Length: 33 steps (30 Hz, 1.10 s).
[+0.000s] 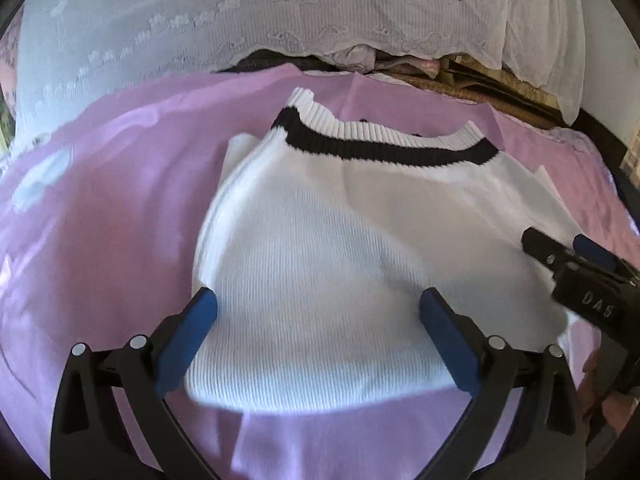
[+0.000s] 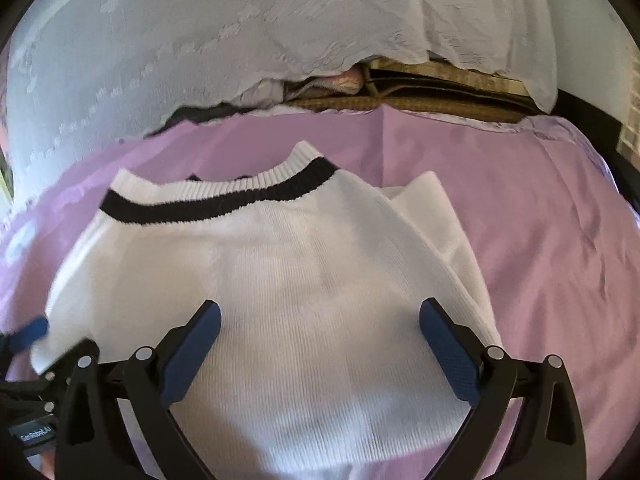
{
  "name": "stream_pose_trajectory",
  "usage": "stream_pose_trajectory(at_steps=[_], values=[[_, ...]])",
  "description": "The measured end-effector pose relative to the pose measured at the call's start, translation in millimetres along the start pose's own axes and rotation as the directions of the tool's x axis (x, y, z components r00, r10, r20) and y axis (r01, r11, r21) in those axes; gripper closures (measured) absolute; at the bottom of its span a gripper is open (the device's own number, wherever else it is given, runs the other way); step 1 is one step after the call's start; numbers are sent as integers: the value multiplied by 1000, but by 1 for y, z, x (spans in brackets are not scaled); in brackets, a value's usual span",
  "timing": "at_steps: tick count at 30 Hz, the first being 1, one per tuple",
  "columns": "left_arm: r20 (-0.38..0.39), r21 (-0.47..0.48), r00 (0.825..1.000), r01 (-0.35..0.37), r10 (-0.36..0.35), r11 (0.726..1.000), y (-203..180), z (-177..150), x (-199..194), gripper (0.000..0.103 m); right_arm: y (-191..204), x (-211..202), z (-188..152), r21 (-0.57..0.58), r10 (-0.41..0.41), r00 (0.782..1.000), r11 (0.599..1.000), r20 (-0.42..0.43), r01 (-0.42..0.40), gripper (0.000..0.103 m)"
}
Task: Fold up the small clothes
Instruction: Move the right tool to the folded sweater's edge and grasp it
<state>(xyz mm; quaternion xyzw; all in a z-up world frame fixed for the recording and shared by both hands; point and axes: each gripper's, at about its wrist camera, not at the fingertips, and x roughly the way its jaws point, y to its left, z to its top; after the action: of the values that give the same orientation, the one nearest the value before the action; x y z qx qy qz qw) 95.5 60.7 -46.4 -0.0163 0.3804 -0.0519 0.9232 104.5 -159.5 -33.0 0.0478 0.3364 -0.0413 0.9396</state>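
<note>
Here: one white knit sweater (image 1: 320,240), black band at collar, folded on purple sheet (image 1: 100,220). Two grippers: left gripper (image 1: 318,334) spread wide above near hem, gripping nothing; right gripper (image 2: 320,344) likewise wide over sweater. White lace cloth (image 1: 200,12) behind, clutter beneath half hidden. Sleeves tucked under. Lettering "DAS" on right gripper body; label at lower left of right view blurred.

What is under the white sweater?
The white sweater lies on a purple sheet, which shows all around it. Whatever is beneath its middle is covered, so I cannot see it.
</note>
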Motion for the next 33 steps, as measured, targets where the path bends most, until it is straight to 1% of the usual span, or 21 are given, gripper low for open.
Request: stream_pose_trajectory(at_steps=[2,3,6,9,11,12,13,14,15,17,18,22,25,29,33], values=[[0,-7,1000,9,-9,1000,1,-4,-5,4,-8,-10,-6,51,30,999,998,18,-31,3],[0,-9,1000,10,-10,1000,1,-6,-7,4,-15,-16,-10,88,61,998,994,27,-64,3],[-6,-5,1000,5,-5,1000,-1,-14,-13,4,-26,-31,-21,156,113,992,980,56,-120,3],[-7,-1,1000,-4,4,1000,-2,-21,-19,4,-37,-40,-33,227,169,985,958,46,-175,3],[-15,-2,1000,-9,9,1000,-2,-26,-23,4,-52,-40,-43,323,248,968,915,26,-243,3],[-22,-5,1000,-10,10,1000,-1,-28,-24,4,-59,-39,-47,362,275,961,894,21,-264,3],[-28,-8,1000,-12,12,1000,-1,-30,-25,4,-68,-38,-53,417,314,949,860,20,-294,3],[-38,-14,999,-16,15,1000,-1,-32,-25,4,-75,-41,-57,446,348,936,832,44,-330,3],[-59,-25,998,-25,23,999,2,-34,-24,4,-78,-45,-60,458,366,928,816,63,-353,3],[-96,-59,995,-23,18,998,9,-38,-22,4,-78,-47,-63,462,381,922,807,68,-367,4],[-102,-82,995,-7,-2,997,13,-40,-22,4,-77,-48,-63,461,382,922,807,67,-369,4],[-93,-129,995,28,-40,991,22,-41,-26,4,-80,-46,-63,492,386,919,786,83,-375,4],[-105,-105,994,5,-16,994,16,-41,-24,4,-82,-42,-61,501,384,920,782,85,-372,4],[-119,-58,993,-31,24,998,8,-41,-21,4,-81,-32,-53,486,361,930,801,73,-349,4],[-125,-44,991,-42,36,998,6,-40,-20,4,-82,-20,-44,480,346,936,811,65,-333,3]])
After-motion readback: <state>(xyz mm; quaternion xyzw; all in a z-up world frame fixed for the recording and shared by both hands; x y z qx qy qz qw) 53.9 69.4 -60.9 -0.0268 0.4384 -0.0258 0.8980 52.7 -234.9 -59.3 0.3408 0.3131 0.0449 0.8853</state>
